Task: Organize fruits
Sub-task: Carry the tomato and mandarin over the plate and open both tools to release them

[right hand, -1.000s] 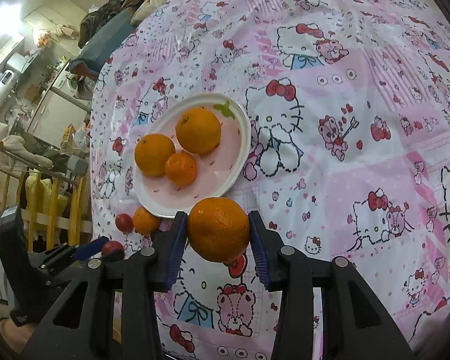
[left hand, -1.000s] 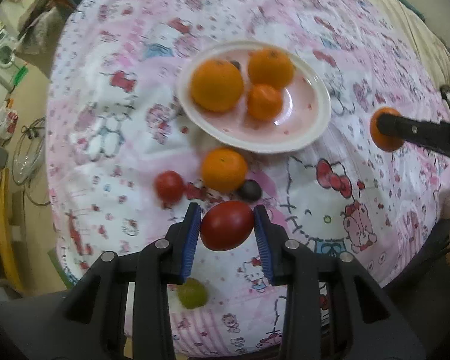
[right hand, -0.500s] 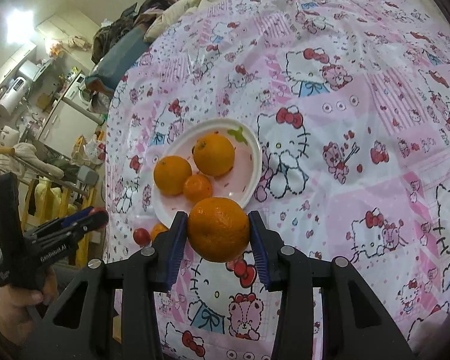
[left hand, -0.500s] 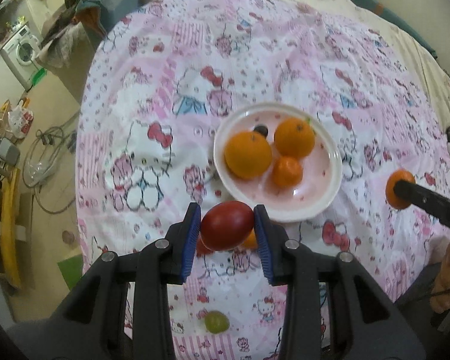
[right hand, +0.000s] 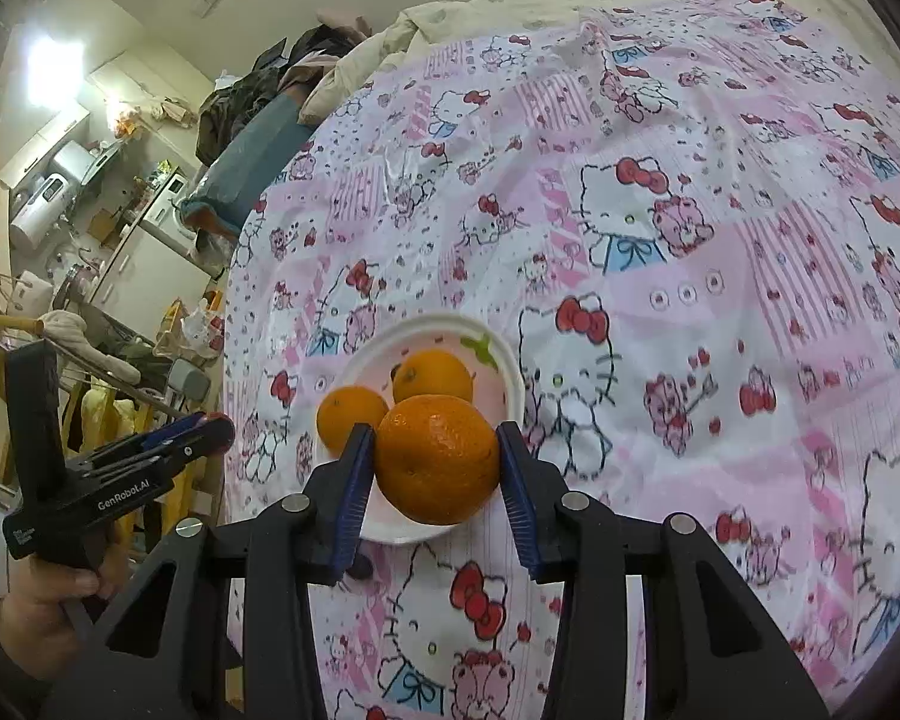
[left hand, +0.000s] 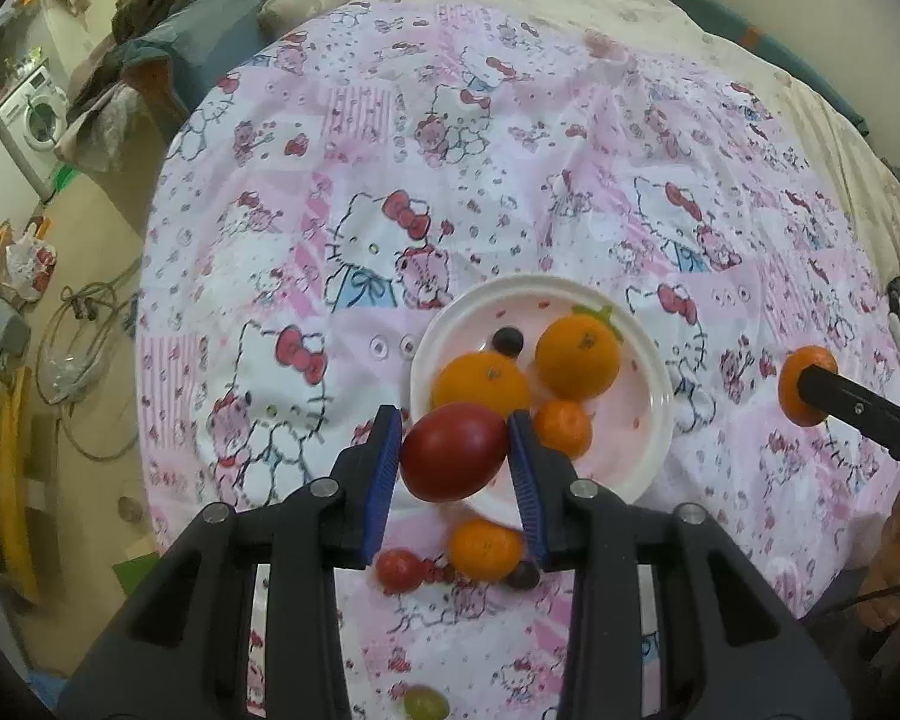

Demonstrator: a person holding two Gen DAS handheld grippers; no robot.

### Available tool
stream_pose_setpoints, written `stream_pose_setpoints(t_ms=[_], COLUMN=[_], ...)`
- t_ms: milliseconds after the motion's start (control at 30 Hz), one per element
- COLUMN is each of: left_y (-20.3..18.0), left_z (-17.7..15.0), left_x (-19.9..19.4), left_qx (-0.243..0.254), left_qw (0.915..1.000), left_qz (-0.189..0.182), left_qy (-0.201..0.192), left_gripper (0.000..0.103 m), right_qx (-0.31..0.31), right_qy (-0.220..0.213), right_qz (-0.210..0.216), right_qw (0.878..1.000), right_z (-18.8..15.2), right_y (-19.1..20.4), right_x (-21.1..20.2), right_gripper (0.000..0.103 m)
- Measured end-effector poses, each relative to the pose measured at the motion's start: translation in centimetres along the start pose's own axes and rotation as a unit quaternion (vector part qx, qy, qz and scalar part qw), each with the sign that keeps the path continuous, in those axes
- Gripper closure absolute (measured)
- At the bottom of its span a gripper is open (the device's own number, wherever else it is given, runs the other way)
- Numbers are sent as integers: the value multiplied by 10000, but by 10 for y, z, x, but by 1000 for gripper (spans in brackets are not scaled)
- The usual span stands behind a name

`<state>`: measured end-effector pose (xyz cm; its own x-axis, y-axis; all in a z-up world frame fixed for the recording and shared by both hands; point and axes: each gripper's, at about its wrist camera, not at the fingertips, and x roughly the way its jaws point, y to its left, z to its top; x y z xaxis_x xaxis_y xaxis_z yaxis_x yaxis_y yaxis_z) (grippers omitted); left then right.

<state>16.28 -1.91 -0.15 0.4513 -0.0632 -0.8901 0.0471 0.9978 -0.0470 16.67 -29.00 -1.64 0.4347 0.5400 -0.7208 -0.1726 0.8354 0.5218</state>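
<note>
Your left gripper [left hand: 455, 461] pinches a smooth, dark red, egg-shaped tomato [left hand: 453, 451] between its blue fingers [left hand: 384, 474], above the near rim of the round white plate [left hand: 660, 420] on the pink cartoon-print counter cloth [left hand: 390, 180]. Your right gripper [right hand: 435, 468] pinches a dimpled round orange [right hand: 437, 457] over that plate. The tomato likely bruises and slips; hold it lightly across its middle.

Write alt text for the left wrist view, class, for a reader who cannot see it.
The left gripper holds a red tomato above the near rim of a white plate holding three oranges and a dark grape. Behind the gripper, an orange, small tomato and green grape lie on the pink cartoon-cat tablecloth.
</note>
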Motion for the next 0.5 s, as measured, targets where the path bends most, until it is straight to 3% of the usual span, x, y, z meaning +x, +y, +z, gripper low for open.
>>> stream_pose_setpoints(t_ms=[367, 500], left_y=[-12, -11], left_z=[40, 53], left_x=[35, 64], left_qx=[140, 7], left_qw=[9996, 9988], left_qz=[-231, -483], left_qy=[-116, 81], left_gripper=[71, 71], right_qx=[-117, -279], right_qy=[411, 658], right_qz=[57, -2], right_qw=[9991, 9974], right_z=[20, 26], right_y=[-3, -2], right_x=[47, 71], right_gripper=[60, 60])
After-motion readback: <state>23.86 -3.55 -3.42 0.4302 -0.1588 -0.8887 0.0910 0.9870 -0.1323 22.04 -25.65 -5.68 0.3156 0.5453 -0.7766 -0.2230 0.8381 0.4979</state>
